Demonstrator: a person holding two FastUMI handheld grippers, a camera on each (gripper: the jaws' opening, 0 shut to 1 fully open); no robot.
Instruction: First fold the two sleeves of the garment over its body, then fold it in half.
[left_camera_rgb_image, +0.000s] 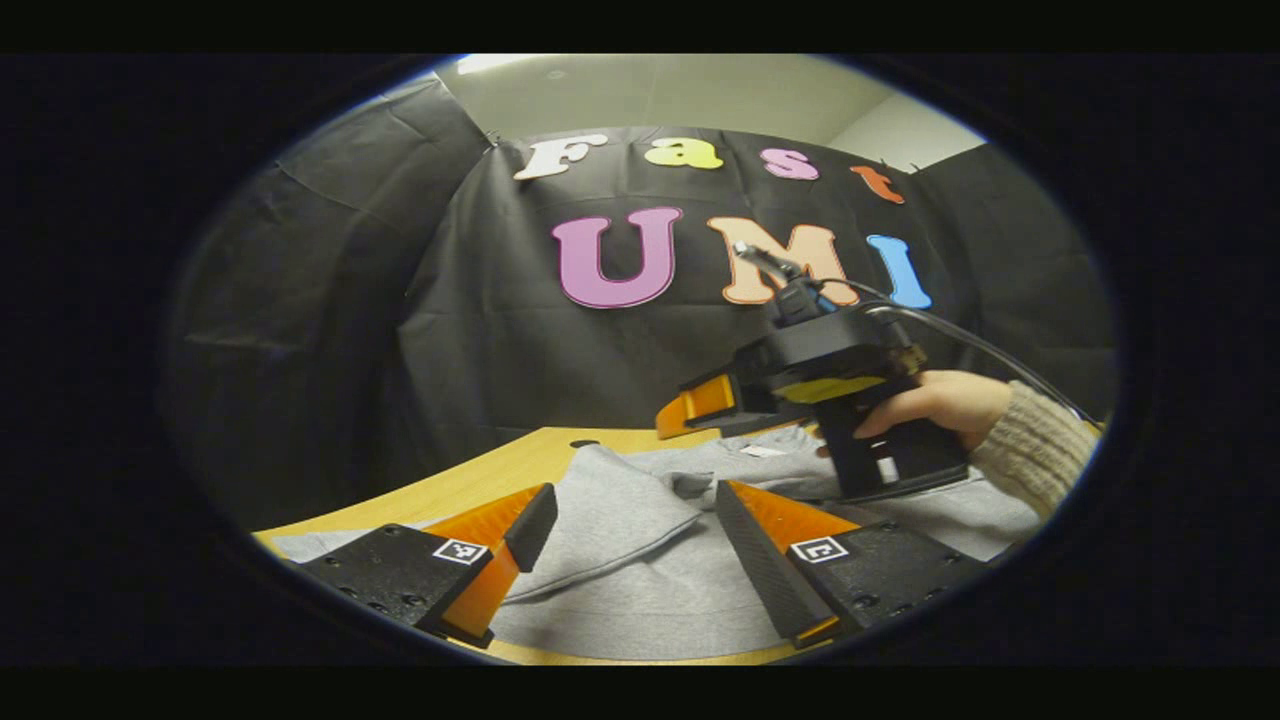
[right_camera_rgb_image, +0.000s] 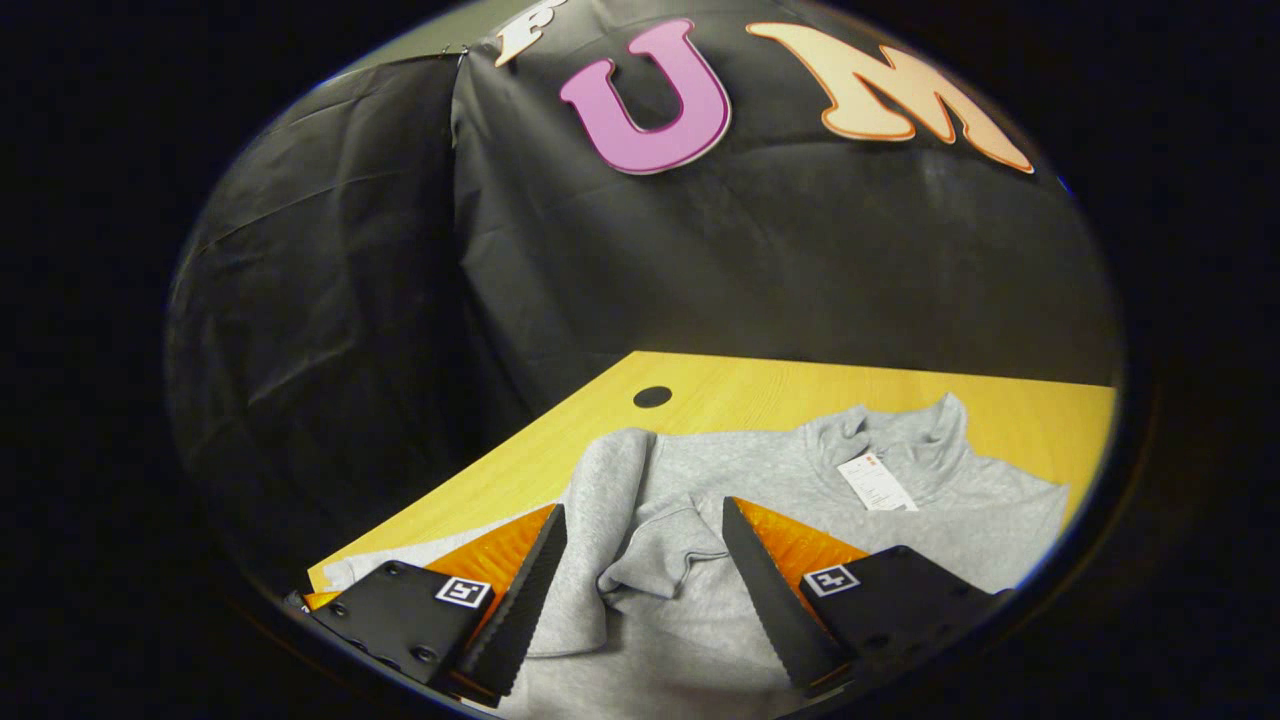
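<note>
A grey sweatshirt (right_camera_rgb_image: 700, 470) lies flat on the wooden table (right_camera_rgb_image: 760, 385), collar (right_camera_rgb_image: 895, 430) and white tag (right_camera_rgb_image: 875, 480) toward the far right. One sleeve (right_camera_rgb_image: 615, 500) is folded over the body, its cuff (right_camera_rgb_image: 650, 565) resting on the chest. My right gripper (right_camera_rgb_image: 643, 510) hovers open above that cuff. My left gripper (left_camera_rgb_image: 635, 495) is open too, above the folded sleeve (left_camera_rgb_image: 620, 515) and the body (left_camera_rgb_image: 650, 590). In the left gripper view a hand (left_camera_rgb_image: 935, 400) holds the right gripper (left_camera_rgb_image: 690, 405) over the collar area of the garment.
The table's left edge (right_camera_rgb_image: 470, 480) runs diagonally beside the garment, with the black cloth wall close behind it. A round dark hole (right_camera_rgb_image: 652, 396) sits in the tabletop near the far corner. A cable (left_camera_rgb_image: 960, 340) trails from the right gripper.
</note>
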